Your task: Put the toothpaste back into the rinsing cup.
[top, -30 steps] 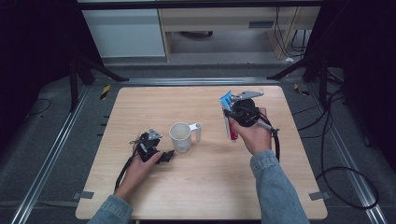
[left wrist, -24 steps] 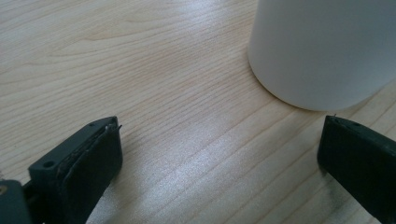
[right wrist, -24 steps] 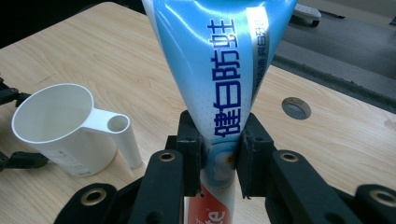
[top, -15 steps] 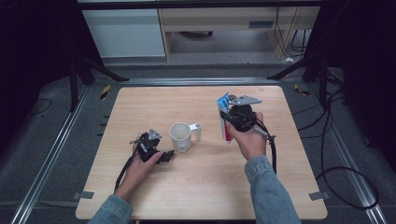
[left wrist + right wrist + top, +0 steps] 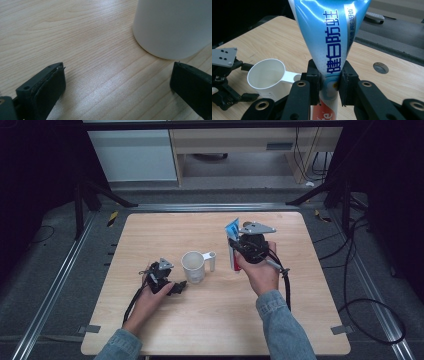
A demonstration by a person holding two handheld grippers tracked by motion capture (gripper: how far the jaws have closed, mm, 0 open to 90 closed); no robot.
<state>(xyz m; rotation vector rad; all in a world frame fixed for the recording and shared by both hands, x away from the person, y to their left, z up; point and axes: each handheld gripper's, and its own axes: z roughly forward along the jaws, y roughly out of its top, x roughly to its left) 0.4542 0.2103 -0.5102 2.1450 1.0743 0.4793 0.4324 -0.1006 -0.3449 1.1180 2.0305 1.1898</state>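
Between the right gripper's jaws stands the toothpaste tube, squeezed tight near its red bottom end, its flat end up, lifted above the table. Keep it straight and go slowly toward the white cup. Beside the cup, the left gripper rests wide open, holding nothing.

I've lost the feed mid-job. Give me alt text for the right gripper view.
The right claw is shut on a blue and white toothpaste tube that rises upright between its black jaws. Lower left, a white cup with a handle stands on the wooden table, with the left claw beside it.
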